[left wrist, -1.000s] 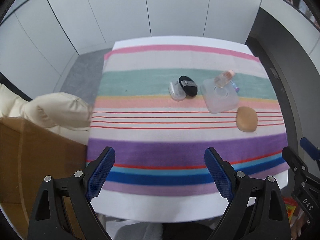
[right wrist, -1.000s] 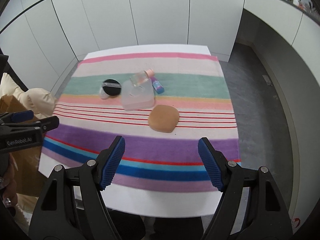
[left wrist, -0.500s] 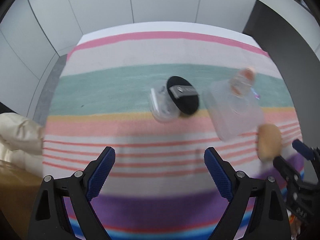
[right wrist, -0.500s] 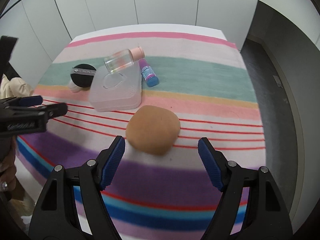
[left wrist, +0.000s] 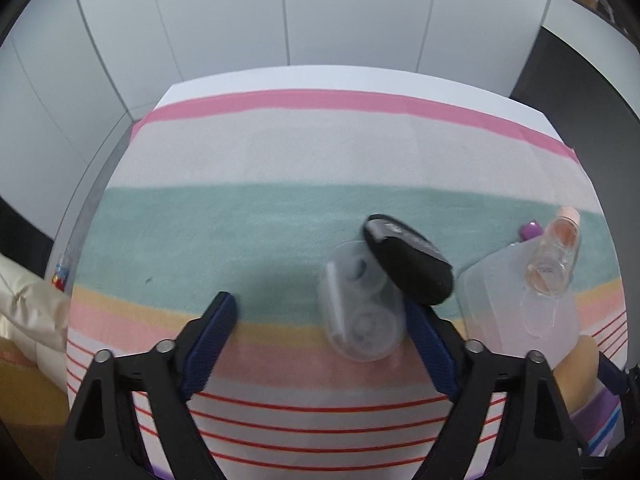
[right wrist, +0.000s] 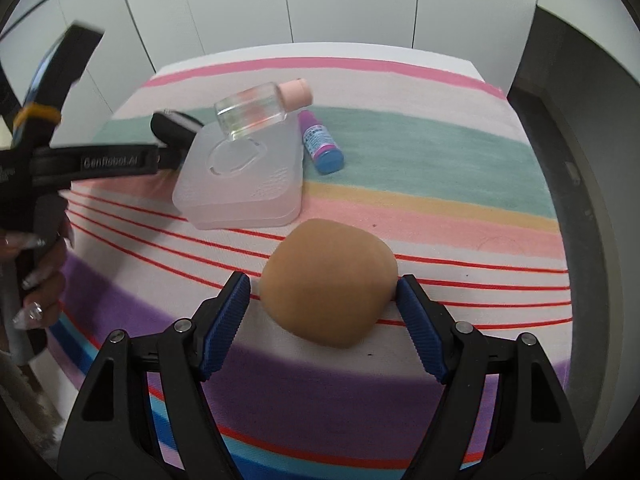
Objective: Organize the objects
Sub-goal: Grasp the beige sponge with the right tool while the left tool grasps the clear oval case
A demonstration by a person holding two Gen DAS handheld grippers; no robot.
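1. Your right tool (right wrist: 322,304) stands with its jaws apart around the sponge (right wrist: 329,282), one pad at each side, near but not yet pressing; that straddle sets up a squeeze across its width.
2. Your left tool (left wrist: 320,320) is apart too, its jaws having just been closing. The clear case (left wrist: 360,304) lies between them, hard by the right-hand pad, with a wide gap to the other.
3. The black puff (left wrist: 408,258) leans on the case's far edge, so a pinch there could tip it off.
4. The frosted box (right wrist: 244,178) sits on the striped surface (right wrist: 440,152) just beyond the sponge, with the glass bottle (right wrist: 260,108) resting on its lid and the blue tube (right wrist: 322,148) beside it.
5. Against a second ago, both tools are lower and nearer: the sponge and the case, then well ahead, now lie between the pads.
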